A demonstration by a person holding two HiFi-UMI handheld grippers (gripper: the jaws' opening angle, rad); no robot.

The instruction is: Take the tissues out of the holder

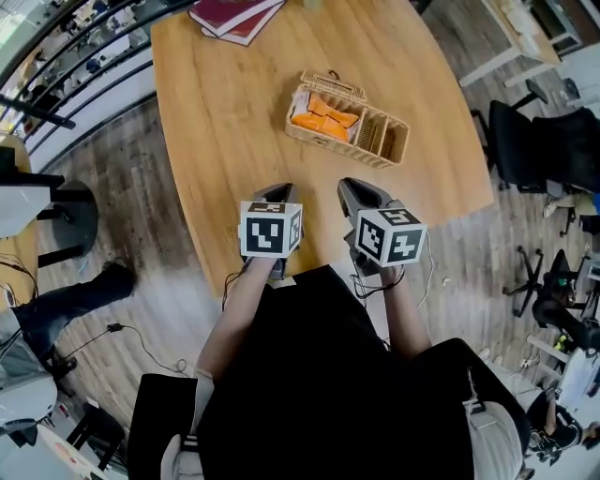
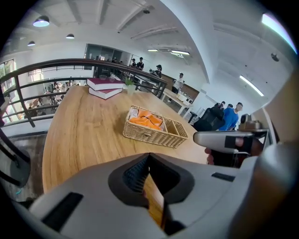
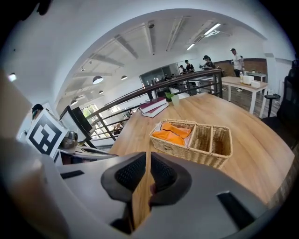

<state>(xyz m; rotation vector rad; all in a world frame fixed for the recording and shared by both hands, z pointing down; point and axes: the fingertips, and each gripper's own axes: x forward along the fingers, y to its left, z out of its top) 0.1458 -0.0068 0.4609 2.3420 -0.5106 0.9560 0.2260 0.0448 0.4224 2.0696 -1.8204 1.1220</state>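
Wood-plank flooring (image 1: pixel 122 216) and a dark railing (image 1: pixel 75 66) border a rounded wooden desk (image 1: pixel 225 112), with black office chairs (image 1: pixel 534 141) off to its right in the head view. Only the two gripper views show the open hall beyond, with ceiling lamps and distant people (image 2: pixel 231 116) standing by other furniture. A person in dark clothes (image 1: pixel 319 375) fills the bottom of the head view, arms reaching to the desk's near edge. The left tool (image 1: pixel 277 192) and the right tool (image 1: pixel 352 187) sit side by side there, apart from each other and well short of the holder. From above, their marker cubes cover most of each tool. Each tool's own view shows its ribbed pads clenched together, a thin sliver of desk showing behind them and nothing gripped. The holder (image 1: pixel 328 142) is a woven wicker basket with three compartments, standing near the middle of the desk and angled to its edges. Two dark red books (image 1: pixel 234 17) lie stacked at the far edge, cut off by the frame in the head view but whole in the right gripper view. The tissues (image 1: pixel 323 119) are bright orange and loosely crumpled on a white lining in the holder's widest compartment. A small cup (image 3: pixel 175 99) beside the books is too small to make out.
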